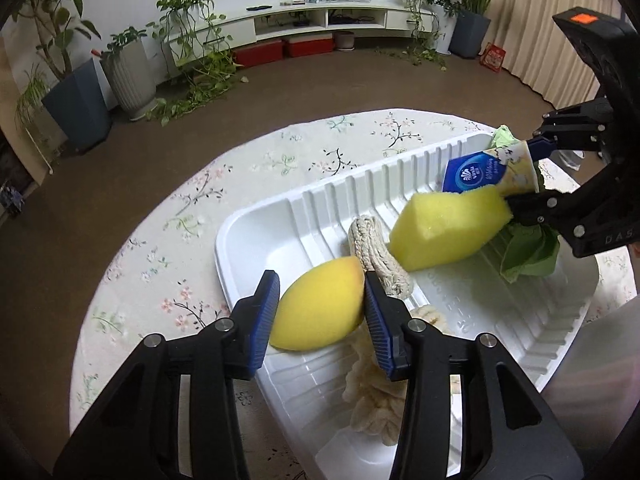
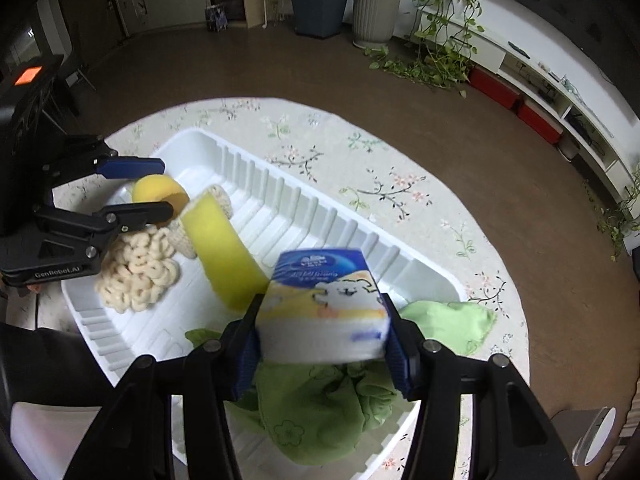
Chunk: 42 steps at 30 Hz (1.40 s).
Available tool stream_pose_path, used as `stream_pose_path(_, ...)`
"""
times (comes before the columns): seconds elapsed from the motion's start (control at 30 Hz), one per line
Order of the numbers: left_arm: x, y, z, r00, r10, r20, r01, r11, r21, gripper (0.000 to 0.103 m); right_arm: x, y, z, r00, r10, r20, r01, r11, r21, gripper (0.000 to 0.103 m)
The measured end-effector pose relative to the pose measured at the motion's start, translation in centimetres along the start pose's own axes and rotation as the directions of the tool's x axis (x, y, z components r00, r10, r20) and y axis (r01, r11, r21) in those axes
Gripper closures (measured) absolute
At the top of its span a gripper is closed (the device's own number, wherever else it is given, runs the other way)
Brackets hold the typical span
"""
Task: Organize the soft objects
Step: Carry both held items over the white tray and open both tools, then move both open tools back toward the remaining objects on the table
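Over the white tray (image 1: 256,232): two hand-held grippers lower soft items together.
Left gripper (image 1: 322,308): egg-shaped yellow sponge (image 1: 320,304) between its jaws at the tray's near end; right pad touching, left pad apparently just clear, so likely mid-release.
Right gripper (image 2: 322,336): clamped on a tissue pack (image 2: 324,304) above the tray's far end.
Next: judged, set the pack down in a bare part of the tray.
Obstacles: green cloth (image 2: 320,408) beneath the pack; yellow block sponge (image 2: 224,256), rope roll (image 1: 376,256) and knitted cream piece (image 2: 140,268) crowd the tray's middle.

Black plastic tongs (image 1: 322,312), ribbed blue pads (image 1: 266,316), silver screws, orange square marker (image 1: 583,18).
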State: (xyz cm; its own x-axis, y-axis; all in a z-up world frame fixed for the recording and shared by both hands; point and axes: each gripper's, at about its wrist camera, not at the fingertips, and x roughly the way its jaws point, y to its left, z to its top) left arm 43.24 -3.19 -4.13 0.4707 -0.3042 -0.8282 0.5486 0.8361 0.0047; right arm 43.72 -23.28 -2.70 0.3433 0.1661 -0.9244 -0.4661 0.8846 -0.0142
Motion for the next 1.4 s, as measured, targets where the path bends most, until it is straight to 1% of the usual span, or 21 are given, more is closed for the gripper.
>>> stream_pose_path(0.07,-0.1,-0.2,0.0,1.0,0.003,0.004,-0.003,1.0,0.003,0.059,0.1,0.1,-0.1,1.0,-0.004,0.002,0.004,1.0,0.0,0.047)
stream_pose_path(0.1,-0.1,-0.2,0.0,1.0,0.003,0.004,-0.003,1.0,0.004,0.054,0.0,0.0,-0.1,1.0,-0.001,0.006,0.001,1.0,0.006,0.047)
stream_pose_path(0.13,-0.2,-0.2,0.0,1.0,0.004,0.006,-0.004,1.0,0.003,0.045,-0.1,0.0,-0.2,1.0,0.004,0.011,-0.004,1.0,0.014,0.047)
stream_pose_path(0.17,-0.4,-0.2,0.0,1.0,-0.005,0.011,0.005,1.0,-0.002,0.042,-0.4,-0.2,-0.3,1.0,0.013,0.019,-0.013,1.0,0.023,0.045)
stream_pose_path(0.2,-0.5,-0.1,0.0,1.0,-0.017,0.015,0.017,1.0,-0.008,0.036,-0.7,-0.2,-0.4,0.999,0.028,0.02,-0.029,0.999,0.03,0.037)
stream_pose_path(0.27,-0.8,-0.3,0.0,1.0,-0.02,0.017,0.02,1.0,-0.001,0.028,-1.0,0.1,-0.6,0.999,0.032,0.022,-0.032,0.999,0.021,0.027)
stream_pose_path(0.3,-0.9,-0.4,0.0,1.0,-0.014,0.017,0.014,1.0,0.005,0.023,-1.3,0.4,-0.7,1.0,0.018,0.025,-0.018,1.0,0.008,0.027)
stream_pose_path(0.33,-0.9,-0.5,0.0,1.0,-0.011,0.017,0.01,1.0,0.009,0.019,-1.5,0.6,-0.8,1.0,0.011,0.025,-0.012,1.0,0.002,0.027)
stream_pose_path(0.4,-1.3,-0.3,0.1,1.0,-0.019,0.024,0.019,1.0,-0.001,0.017,-2.1,0.6,-1.0,0.999,0.012,0.034,-0.013,1.0,0.006,0.025)
stream_pose_path(0.43,-1.7,-0.2,0.0,0.999,-0.019,0.031,0.019,1.0,-0.009,0.011,-2.4,0.5,-1.1,0.999,0.013,0.042,-0.014,1.0,0.012,0.024)
stream_pose_path(0.5,-2.5,0.5,0.0,0.999,-0.02,0.051,0.022,0.999,-0.031,0.002,-3.2,0.2,-1.2,0.998,0.014,0.063,-0.016,0.999,0.029,0.015)
stream_pose_path(0.53,-3.1,0.9,-0.1,0.998,-0.018,0.067,0.021,0.999,-0.046,0.0,-3.7,-0.1,-1.3,0.997,0.017,0.076,-0.02,0.999,0.038,0.012)
stream_pose_path(0.6,-4.3,1.9,-0.4,0.995,-0.006,0.104,0.015,0.996,-0.086,0.0,-4.7,-0.7,-1.6,0.994,0.022,0.104,-0.028,0.998,0.059,0.001)
stream_pose_path(0.63,-4.9,2.4,-0.7,0.993,-0.003,0.121,0.017,0.994,-0.11,0.0,-5.4,-1.0,-1.8,0.992,0.026,0.122,-0.035,0.997,0.072,0.0)
stream_pose_path(0.67,-5.8,3.0,-1.0,0.989,-0.002,0.145,0.022,0.99,-0.14,0.0,-6.1,-1.2,-2.1,0.99,0.028,0.142,-0.04,0.996,0.086,0.0)
stream_pose_path(0.77,-7.6,3.5,-1.8,0.983,0.017,0.182,0.015,0.985,-0.174,0.0,-8.0,-2.0,-3.1,0.98,0.023,0.198,-0.05,0.99,0.135,0.0)
stream_pose_path(0.87,-9.4,3.0,-2.8,0.973,0.076,0.218,-0.038,0.984,-0.171,0.0,-9.8,-2.7,-4.5,0.967,-0.008,0.253,-0.041,0.981,0.188,0.0)
stream_pose_path(1.0,-10.5,2.4,-3.2,0.971,0.084,0.223,-0.042,0.982,-0.185,0.0,-11.2,-3.3,-6.1,0.952,-0.029,0.304,-0.045,0.971,0.234,0.0)
stream_pose_path(1.13,-11.4,1.8,-3.6,0.967,0.106,0.232,-0.059,0.978,-0.202,0.0,-12.3,-3.5,-7.5,0.945,-0.061,0.321,-0.033,0.959,0.28,0.0)
stream_pose_path(1.23,-12.2,2.0,-4.1,0.962,0.125,0.242,-0.067,0.969,-0.236,0.0,-13.1,-3.7,-8.6,0.939,-0.086,0.334,-0.024,0.95,0.312,0.0)
stream_pose_path(1.4,-13.9,1.9,-5.9,0.956,0.143,0.256,-0.07,0.959,-0.274,0.0,-14.7,-3.7,-11.1,0.924,-0.11,0.366,-0.032,0.931,0.363,0.0)
